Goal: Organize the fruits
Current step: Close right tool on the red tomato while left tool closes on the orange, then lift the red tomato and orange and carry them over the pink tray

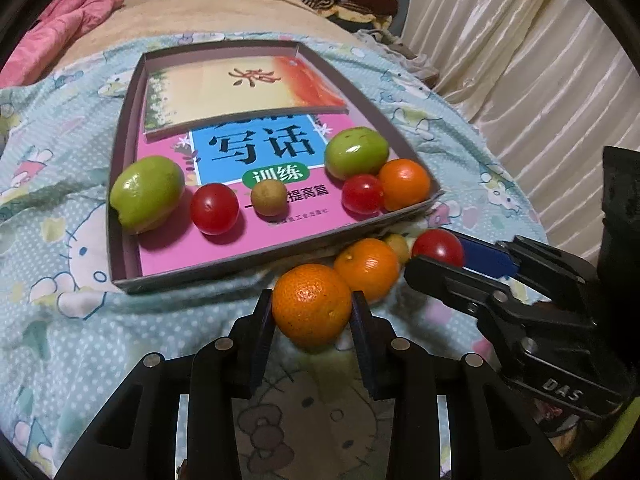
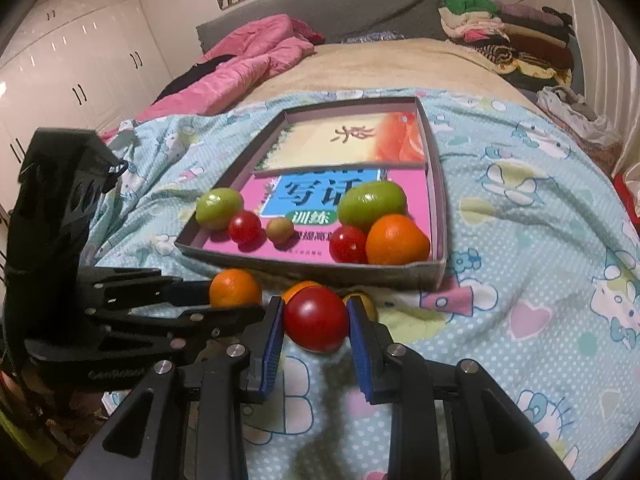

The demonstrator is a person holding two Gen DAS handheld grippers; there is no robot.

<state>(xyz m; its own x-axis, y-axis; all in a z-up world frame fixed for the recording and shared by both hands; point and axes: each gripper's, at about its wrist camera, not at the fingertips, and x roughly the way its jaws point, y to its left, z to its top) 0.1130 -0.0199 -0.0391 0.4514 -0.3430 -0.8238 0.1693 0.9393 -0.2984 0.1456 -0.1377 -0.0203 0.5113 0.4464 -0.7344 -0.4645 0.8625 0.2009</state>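
Note:
A shallow cardboard box (image 1: 240, 258) lies on the bed, holding two green fruits, two red tomatoes, a small brownish fruit (image 1: 270, 198) and an orange (image 1: 404, 184) along its near side. My left gripper (image 1: 312, 308) is closing on an orange (image 1: 312, 304), pads against both its sides, just above the sheet in front of the box. In the right wrist view, my right gripper (image 2: 316, 316) is shut on a red tomato (image 2: 316, 318). A second loose orange (image 1: 368, 266) and a small yellowish fruit (image 1: 398, 246) lie on the sheet between the two grippers, partly hidden.
Two books (image 1: 240, 88) line the box floor. A cartoon-print sheet (image 2: 520, 240) covers the bed. A pink quilt (image 2: 240, 68) lies at the far left, folded clothes (image 2: 520, 40) at the far right, a curtain (image 1: 520, 60) on the right and wardrobes (image 2: 80, 60) on the left.

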